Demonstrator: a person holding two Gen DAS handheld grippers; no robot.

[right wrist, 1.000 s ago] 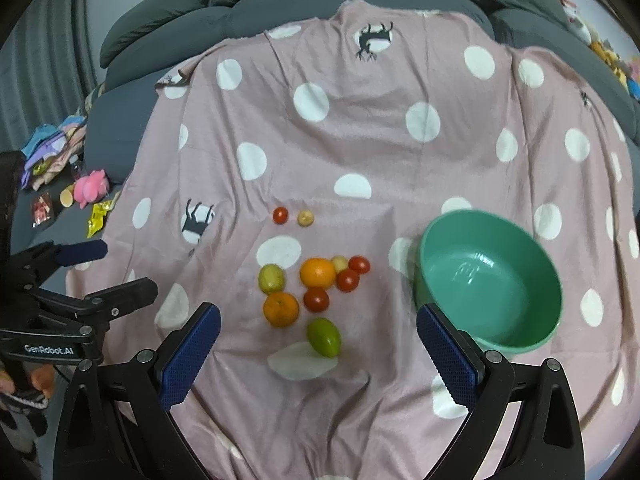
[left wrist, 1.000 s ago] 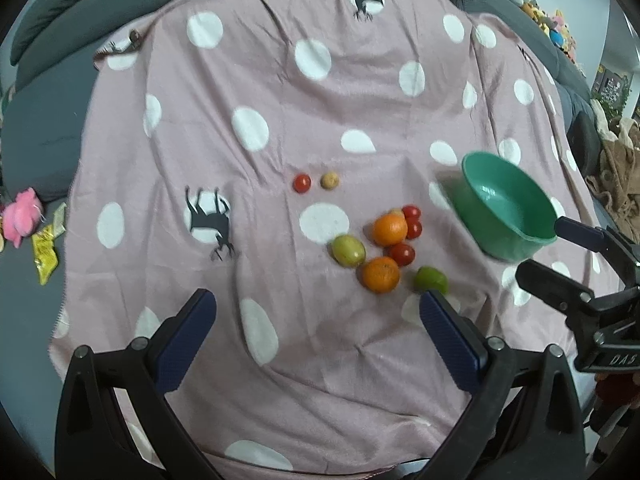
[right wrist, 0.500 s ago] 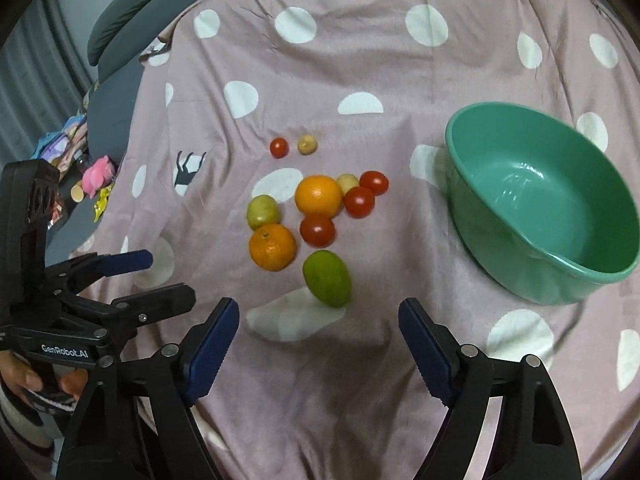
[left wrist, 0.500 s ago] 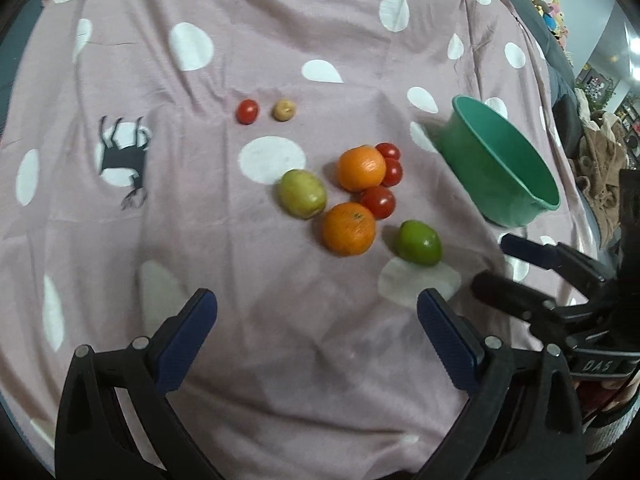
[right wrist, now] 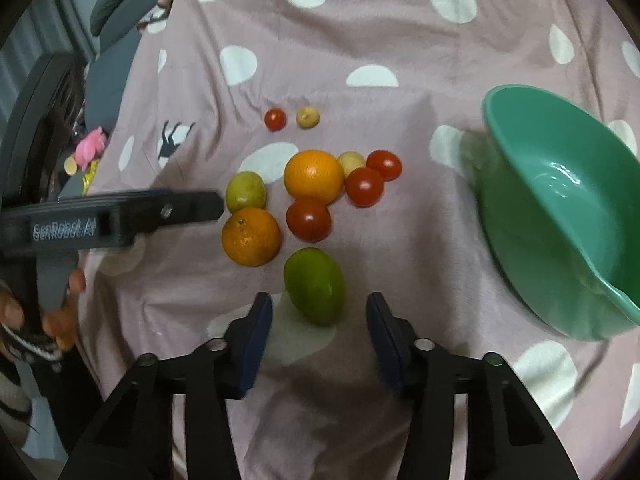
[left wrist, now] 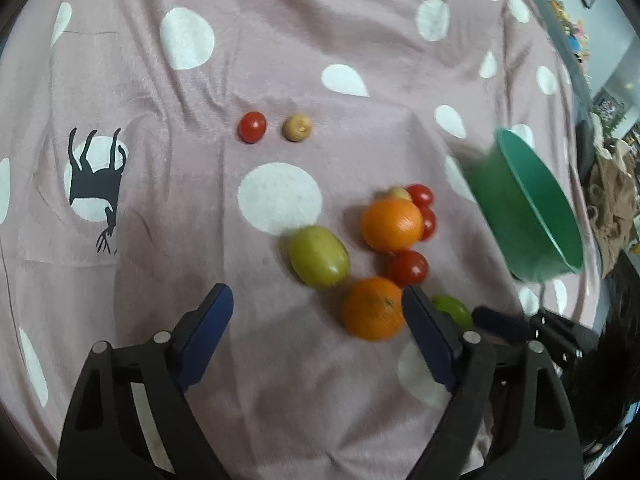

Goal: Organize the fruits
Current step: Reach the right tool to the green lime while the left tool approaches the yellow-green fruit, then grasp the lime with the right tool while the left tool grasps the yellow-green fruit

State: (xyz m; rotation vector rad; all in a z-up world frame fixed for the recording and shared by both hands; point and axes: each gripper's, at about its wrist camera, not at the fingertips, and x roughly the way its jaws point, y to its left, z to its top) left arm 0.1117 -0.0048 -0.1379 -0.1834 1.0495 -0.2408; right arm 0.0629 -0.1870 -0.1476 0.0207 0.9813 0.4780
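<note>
Behind left tongs' point(left wrist: 314, 308) finger, lime point(left wrist: 452, 310) half hidden; both tongs closing, gripping nothing; right tongs point(right wrist: 319, 312) flank lime.

Right gripper point(right wrist: 319, 312) jaws, just closing, flanked green lime point(right wrist: 314, 285) without contact; oranges and tomatoes beyond, green bowl point(right wrist: 520, 216) at right.

green lime point(left wrist: 454, 310): half hidden behind left gripper finger | green bowl point(right wrist: 560, 216): cut off at 3 o'clock edge | small yellow fruit point(left wrist: 398, 193): mostly hidden behind orange

Soft, even indoor light — glare inside the glossy green plastic bowl point(right wrist: 560, 216) at three o'clock; motion-blurred, fisheye-warped, dark-vignetted edges.
</note>
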